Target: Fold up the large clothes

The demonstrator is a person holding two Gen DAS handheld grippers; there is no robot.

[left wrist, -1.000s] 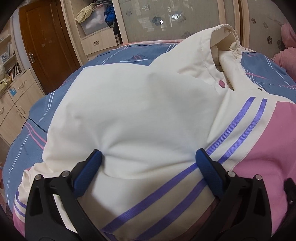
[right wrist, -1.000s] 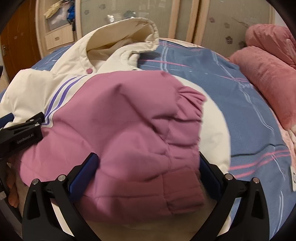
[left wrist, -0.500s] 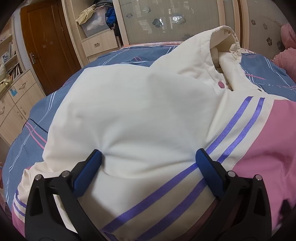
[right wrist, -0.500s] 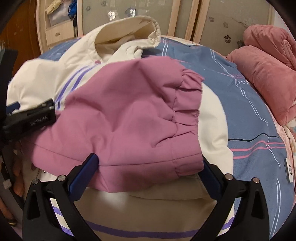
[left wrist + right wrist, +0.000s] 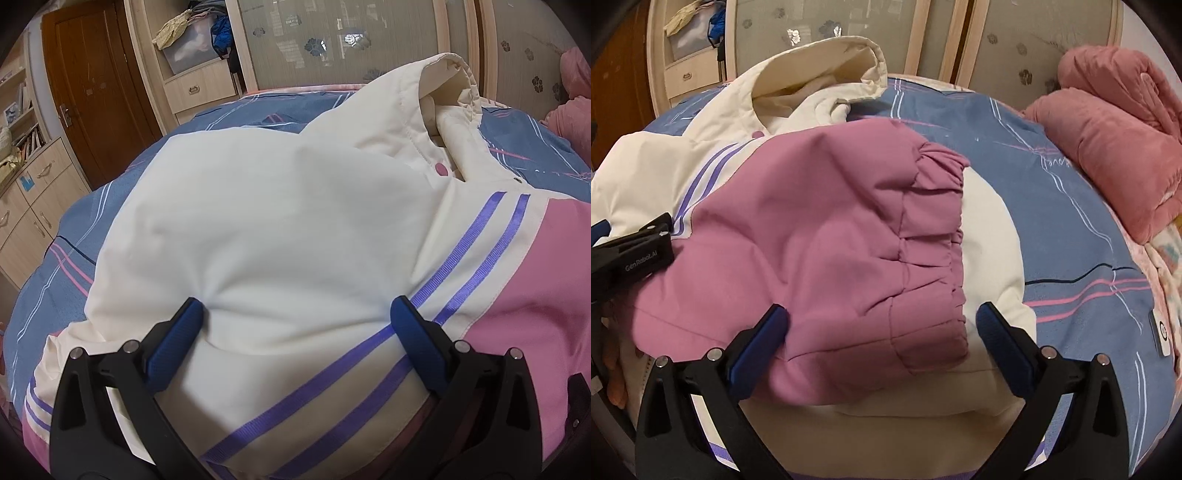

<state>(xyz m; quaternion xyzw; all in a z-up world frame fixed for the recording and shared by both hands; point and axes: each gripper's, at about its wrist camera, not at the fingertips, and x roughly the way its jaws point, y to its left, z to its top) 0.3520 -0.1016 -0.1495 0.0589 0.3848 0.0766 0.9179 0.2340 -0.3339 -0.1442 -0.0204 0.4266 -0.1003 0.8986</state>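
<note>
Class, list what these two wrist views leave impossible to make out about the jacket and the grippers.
- Jacket's lower hem: both views, cut off by the bottom edge and gripper bodies.
- Left gripper: whether its open fingers pinch or merely press the cloth.
- Left sleeve's cuff: left view, not visible.
- Under the pink sleeve: right view, covered.

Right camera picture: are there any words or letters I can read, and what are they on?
"GenRobot.AI" is on the side of the black left gripper.
Cursive writing on the blue bedsheet is too blurred to read.
A round logo on the small white tag at the sheet's edge is too small to read.
The jacket has no words showing.
</note>
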